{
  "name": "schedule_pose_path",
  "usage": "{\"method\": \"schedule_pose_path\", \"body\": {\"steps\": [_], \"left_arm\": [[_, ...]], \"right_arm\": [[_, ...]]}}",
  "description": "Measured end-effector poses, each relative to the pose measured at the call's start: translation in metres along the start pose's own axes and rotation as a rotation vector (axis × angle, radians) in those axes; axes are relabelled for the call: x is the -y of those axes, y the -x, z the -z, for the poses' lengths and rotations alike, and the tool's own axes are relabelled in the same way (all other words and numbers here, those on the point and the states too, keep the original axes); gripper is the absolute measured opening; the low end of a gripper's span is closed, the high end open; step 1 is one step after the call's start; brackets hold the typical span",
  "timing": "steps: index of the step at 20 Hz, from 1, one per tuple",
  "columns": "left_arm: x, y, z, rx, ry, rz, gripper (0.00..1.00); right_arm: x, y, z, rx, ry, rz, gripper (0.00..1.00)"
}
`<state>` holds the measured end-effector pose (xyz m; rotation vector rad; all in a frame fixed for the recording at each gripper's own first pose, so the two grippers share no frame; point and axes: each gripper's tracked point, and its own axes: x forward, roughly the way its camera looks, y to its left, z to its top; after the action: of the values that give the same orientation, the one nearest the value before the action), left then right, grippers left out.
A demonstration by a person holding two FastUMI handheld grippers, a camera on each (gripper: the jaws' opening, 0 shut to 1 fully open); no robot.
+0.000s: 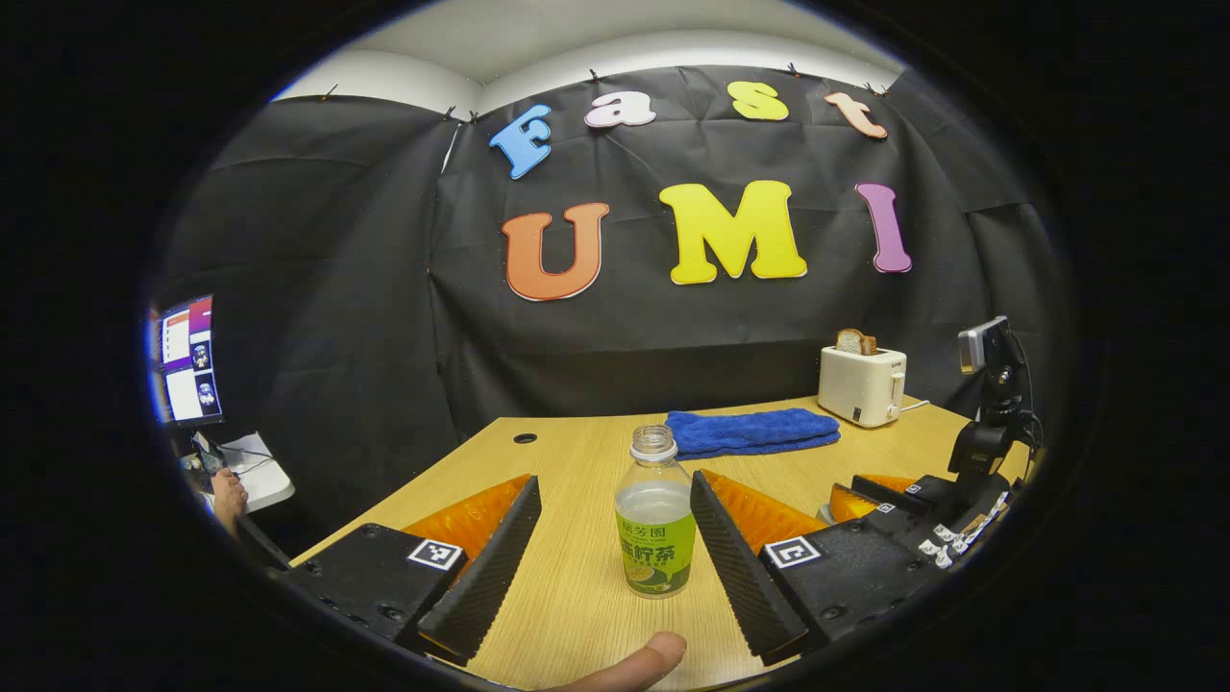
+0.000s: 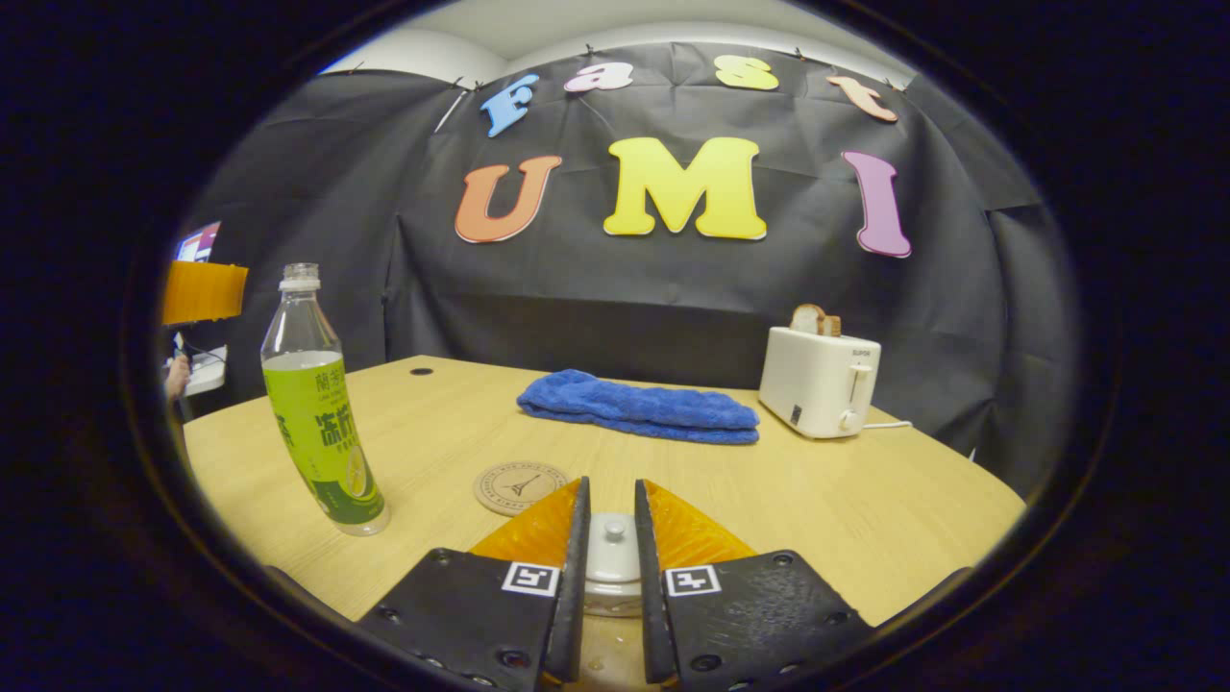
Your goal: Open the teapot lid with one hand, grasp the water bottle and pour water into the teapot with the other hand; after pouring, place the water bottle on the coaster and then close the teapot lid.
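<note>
Clear plastic, capless and ribbed at the neck, the water bottle (image 1: 655,514) stands upright on the pale wood-grain table (image 1: 577,586), its lower half wrapped in a green label. The left gripper (image 1: 613,553) has its fingers spread wide, one on each side of the bottle, with ridged pads facing it and a gap left on both sides. A fingertip (image 1: 642,663) shows at the bottom edge of the left gripper view.

In the right gripper view the right gripper (image 2: 609,577) has its fingers drawn close together around the small round knob of the glossy white teapot lid (image 2: 612,562); whether both pads press on it cannot be told. Just beyond lies a round cork-toned coaster (image 2: 519,485) with a printed emblem, and the bottle stands to its left. Farther back rest a folded, fluffy blue towel (image 2: 639,408) and a smooth white toaster (image 2: 817,382) holding bread
</note>
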<state>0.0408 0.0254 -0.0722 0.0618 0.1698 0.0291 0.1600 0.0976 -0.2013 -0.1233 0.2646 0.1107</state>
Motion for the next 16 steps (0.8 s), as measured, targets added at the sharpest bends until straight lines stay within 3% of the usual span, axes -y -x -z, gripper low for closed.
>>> {"method": "schedule_pose_path", "body": {"steps": [4, 6, 7, 10, 12, 16], "left_arm": [[0.000, 0.001, -0.001, 0.001, 0.010, 0.003, 0.98], [-0.001, 0.004, -0.003, 0.002, 0.019, 0.004, 0.98], [-0.002, 0.005, -0.005, 0.006, 0.018, 0.004, 0.98], [-0.001, 0.006, -0.005, 0.009, 0.023, 0.014, 0.98], [-0.001, 0.005, -0.004, 0.003, 0.026, 0.013, 0.98], [0.000, 0.006, -0.005, 0.010, 0.014, 0.018, 0.98]], "right_arm": [[0.000, 0.000, 0.001, 0.002, -0.033, -0.054, 0.29], [0.005, 0.001, -0.002, 0.013, -0.011, -0.022, 0.29], [0.009, -0.001, 0.000, 0.009, -0.032, 0.001, 0.01], [0.009, -0.004, 0.001, 0.004, 0.018, -0.014, 0.01], [0.009, -0.001, 0.003, 0.000, -0.024, -0.032, 0.01], [0.007, -0.001, -0.004, 0.028, 0.008, -0.025, 0.01]]}}
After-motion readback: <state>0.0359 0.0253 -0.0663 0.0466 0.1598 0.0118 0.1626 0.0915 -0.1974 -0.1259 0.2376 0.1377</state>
